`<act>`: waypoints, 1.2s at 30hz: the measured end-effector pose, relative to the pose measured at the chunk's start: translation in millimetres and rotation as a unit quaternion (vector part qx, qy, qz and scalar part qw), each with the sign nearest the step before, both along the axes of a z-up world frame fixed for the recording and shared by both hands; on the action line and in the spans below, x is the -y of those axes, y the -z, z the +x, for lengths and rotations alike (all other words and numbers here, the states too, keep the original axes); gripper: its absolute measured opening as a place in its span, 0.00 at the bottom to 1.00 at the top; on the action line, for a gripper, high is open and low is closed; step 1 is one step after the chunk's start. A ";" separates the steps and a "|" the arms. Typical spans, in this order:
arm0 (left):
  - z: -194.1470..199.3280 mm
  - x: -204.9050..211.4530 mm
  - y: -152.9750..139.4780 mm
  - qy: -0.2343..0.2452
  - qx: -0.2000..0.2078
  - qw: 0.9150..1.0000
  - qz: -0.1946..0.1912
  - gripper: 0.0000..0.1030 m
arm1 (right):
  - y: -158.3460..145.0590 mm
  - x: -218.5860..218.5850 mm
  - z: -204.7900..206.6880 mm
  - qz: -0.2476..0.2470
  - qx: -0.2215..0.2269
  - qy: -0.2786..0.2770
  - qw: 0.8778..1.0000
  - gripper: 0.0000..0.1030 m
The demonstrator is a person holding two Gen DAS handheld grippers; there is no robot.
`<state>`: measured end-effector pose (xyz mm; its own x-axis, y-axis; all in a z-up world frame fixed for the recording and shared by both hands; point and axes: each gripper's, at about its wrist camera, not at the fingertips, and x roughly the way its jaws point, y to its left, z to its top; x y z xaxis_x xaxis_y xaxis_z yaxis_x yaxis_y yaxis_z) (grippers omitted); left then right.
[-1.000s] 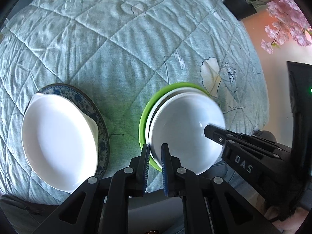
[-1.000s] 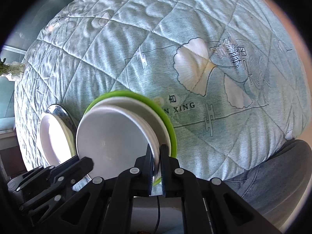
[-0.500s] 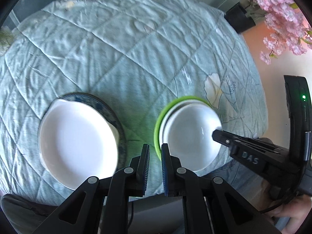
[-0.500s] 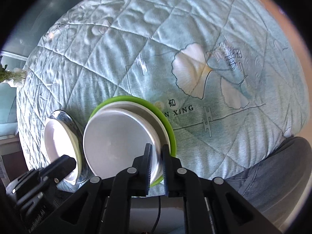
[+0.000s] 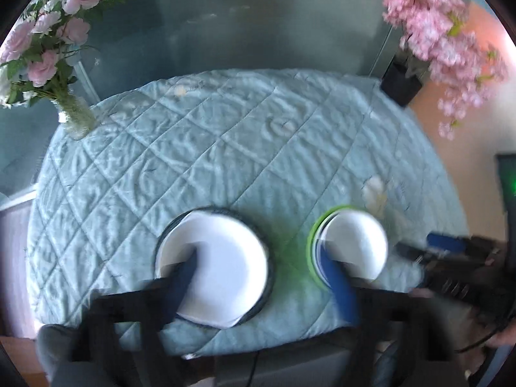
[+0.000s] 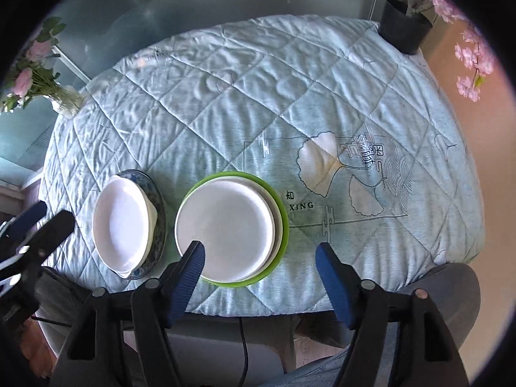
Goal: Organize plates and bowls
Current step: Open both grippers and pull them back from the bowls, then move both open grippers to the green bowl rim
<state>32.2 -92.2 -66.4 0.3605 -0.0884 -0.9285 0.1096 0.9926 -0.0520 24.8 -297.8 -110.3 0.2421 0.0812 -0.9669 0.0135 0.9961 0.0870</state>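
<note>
White dishes sit in two stacks near the front edge of the quilted table: a white oval dish on a blue-patterned plate, and a white plate nested in a green-rimmed one. Both the left tool and right tool are empty with jaws opening, so the release is best finished by lifting straight clear without nudging a rim. Only the right view is sharp enough to show the printed leaves and lettering; the left is blurred but shows the rose vase more fully.
</note>
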 end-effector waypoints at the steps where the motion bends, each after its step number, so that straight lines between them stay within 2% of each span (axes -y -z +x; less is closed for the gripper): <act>1: -1.6 -5.2 2.9 -0.005 -0.015 1.000 0.003 0.02 | -0.3 1.8 -1.1 -0.002 0.002 0.004 1.000 0.25; 2: -3.9 -7.9 3.8 -0.011 -0.017 1.000 -0.001 0.03 | 0.9 3.2 -1.4 -0.002 -0.002 0.004 1.000 0.15; 5: -15.7 -17.5 -1.6 -0.029 0.010 0.999 0.010 0.07 | -2.3 2.6 -2.5 0.008 0.009 -0.005 1.000 0.16; 6: -19.2 -17.9 -4.0 -0.030 0.023 0.999 0.020 0.22 | -3.8 0.9 -4.9 0.012 0.011 -0.007 1.000 0.21; 7: -21.7 -17.9 -6.4 -0.032 0.032 0.998 0.034 0.58 | -3.7 -2.2 -5.3 0.014 0.007 -0.015 1.000 0.48; 8: -23.1 -18.5 -8.3 -0.035 0.040 0.998 0.047 0.80 | -3.6 -5.0 -6.9 0.013 0.005 -0.020 1.000 0.82; 9: -27.3 -19.1 -12.2 -0.045 0.058 0.995 0.062 1.00 | -4.2 -7.8 -8.6 0.017 0.011 -0.025 0.999 0.86; 10: -30.1 -20.6 -15.5 -0.048 0.072 0.994 0.061 0.99 | -4.9 -9.3 -10.3 0.020 0.017 -0.028 0.999 0.86; 12: -31.4 -21.6 -16.3 -0.041 0.070 0.996 0.045 0.99 | -2.6 -12.3 -11.5 0.020 0.016 -0.032 0.999 0.86; 15: -29.3 -21.1 -8.5 -0.036 0.047 0.998 0.030 0.99 | 6.2 -7.9 -11.1 0.030 0.003 -0.023 0.999 0.86; 17: -26.6 -18.8 -4.9 -0.026 0.037 0.999 0.005 0.99 | 13.1 -3.5 -10.9 0.026 -0.004 -0.014 1.000 0.86; 21: -10.9 -10.8 12.3 -0.003 -0.008 0.997 -0.070 0.99 | 28.4 13.3 -7.5 0.027 -0.017 0.011 0.999 0.86; 24: 4.7 2.8 27.0 0.018 -0.036 0.995 -0.089 0.97 | 40.2 23.8 -0.9 0.037 -0.033 0.016 0.999 0.86; 26: 18.0 13.6 41.9 0.031 -0.064 0.992 -0.101 0.95 | 47.4 25.6 3.6 0.048 -0.051 0.006 0.998 0.86; 29: 33.8 29.6 61.1 0.047 -0.096 0.987 -0.118 0.91 | 51.4 27.3 9.8 0.044 -0.052 0.001 0.998 0.86; 33: 53.4 46.2 93.4 0.059 -0.147 0.978 -0.134 0.78 | 62.8 32.0 18.7 0.043 -0.065 0.004 0.997 0.86; 36: 63.7 54.8 114.0 0.060 -0.176 0.971 -0.151 0.77 | 73.4 34.1 23.6 0.040 -0.075 0.005 0.996 0.83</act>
<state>95.9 -146.9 -180.3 -0.0045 -0.3970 -0.9178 0.1465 0.9077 -0.3933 48.4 -331.9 -183.8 0.0957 0.1585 -0.9827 0.0427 0.9857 0.1631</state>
